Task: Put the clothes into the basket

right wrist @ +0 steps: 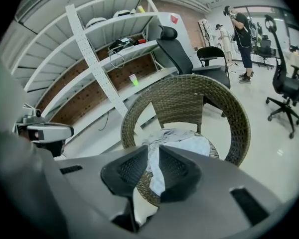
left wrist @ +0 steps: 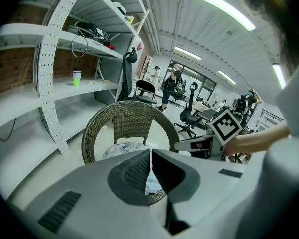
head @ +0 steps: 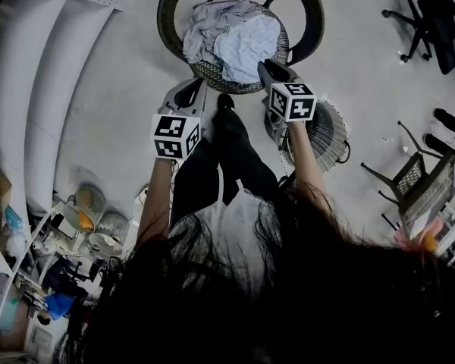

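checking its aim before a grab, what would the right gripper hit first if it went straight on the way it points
The right gripper would likely meet the clothes on the wicker chair first, near the seat's front edge.

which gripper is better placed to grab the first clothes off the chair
Right, probably: the right gripper is at the edge of the clothes, and the basket lies on that side. The left gripper hangs off the pile. Both are shut.

Pale floor (head: 349,67); white perforated shelving (left wrist: 55,73), brick wall (left wrist: 5,73) behind; office chairs (head: 432,14); strip lights (left wrist: 219,6).
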